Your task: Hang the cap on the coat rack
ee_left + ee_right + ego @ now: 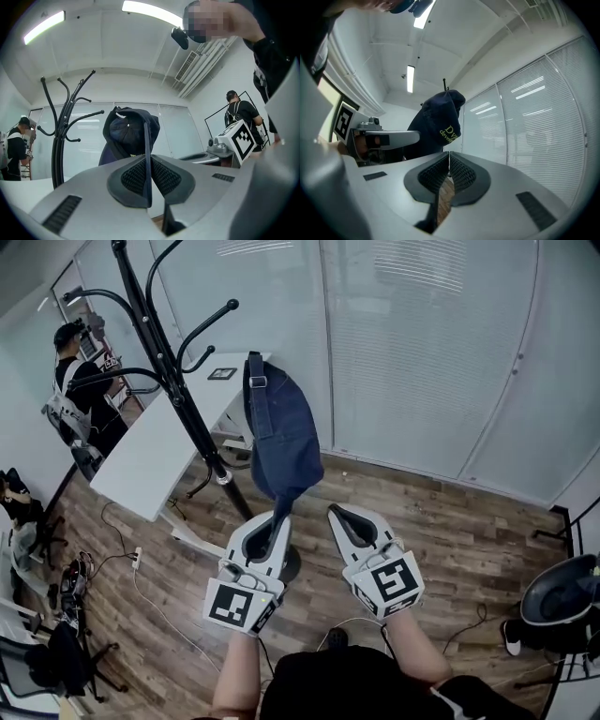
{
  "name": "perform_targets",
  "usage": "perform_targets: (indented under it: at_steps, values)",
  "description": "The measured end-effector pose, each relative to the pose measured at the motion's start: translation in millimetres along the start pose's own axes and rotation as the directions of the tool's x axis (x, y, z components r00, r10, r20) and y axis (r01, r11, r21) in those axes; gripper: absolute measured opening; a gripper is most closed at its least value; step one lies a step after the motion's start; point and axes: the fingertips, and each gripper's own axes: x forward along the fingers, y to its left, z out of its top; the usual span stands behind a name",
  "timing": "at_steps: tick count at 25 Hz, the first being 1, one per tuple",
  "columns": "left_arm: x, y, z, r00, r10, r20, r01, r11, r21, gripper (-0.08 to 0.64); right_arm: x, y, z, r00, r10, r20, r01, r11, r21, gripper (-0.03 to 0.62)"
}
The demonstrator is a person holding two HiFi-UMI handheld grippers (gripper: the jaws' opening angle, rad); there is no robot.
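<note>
A dark navy cap [281,437] hangs upright in the air with its brim pinched between the jaws of my left gripper [278,518]. The left gripper view shows the brim edge-on between the ribbed pads, the cap's crown [129,133] above them. The black coat rack [169,381] stands to the left of the cap, its curved hooks apart from it; its pole [58,150] also shows left of the cap. My right gripper [343,515] is beside the left one, shut with nothing between its pads [461,173]. The cap [438,126] sits to that gripper's left.
A white table [155,456] stands behind the rack. A person [80,399] works at the far left. Glass walls with blinds [422,352] close off the back. A black chair [562,601] is at the right, with cables and bags [75,587] on the wood floor at left.
</note>
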Motion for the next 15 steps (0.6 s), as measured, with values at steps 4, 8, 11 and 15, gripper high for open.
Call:
perform_targets:
  at_steps: [4, 8, 11, 15]
  values:
    - [13.4, -0.6, 13.5, 1.0, -0.002, 0.024, 0.002, 1.0, -0.002, 0.029, 2.5, -9.0, 3.3, 1.0, 0.008, 0.013, -0.008, 1.0, 0.015, 0.031]
    - [19.1, 3.6, 19.9, 0.999, -0.021, 0.031, 0.02, 1.0, 0.018, 0.029, 7.5, -11.5, 1.4, 1.0, 0.019, 0.018, -0.019, 1.0, 0.025, 0.031]
    - [23.7, 10.8, 27.2, 0.998, -0.038, 0.05, 0.035, 0.998, 0.055, 0.029, 10.5, -15.6, -1.5, 1.0, -0.008, 0.008, 0.007, 0.999, 0.054, 0.031]
    - [33.3, 23.0, 33.5, 0.996, -0.059, 0.068, 0.054, 0.996, 0.064, 0.029, 14.4, -19.8, -5.9, 0.999, -0.033, 0.002, 0.033, 0.998, 0.054, 0.031]
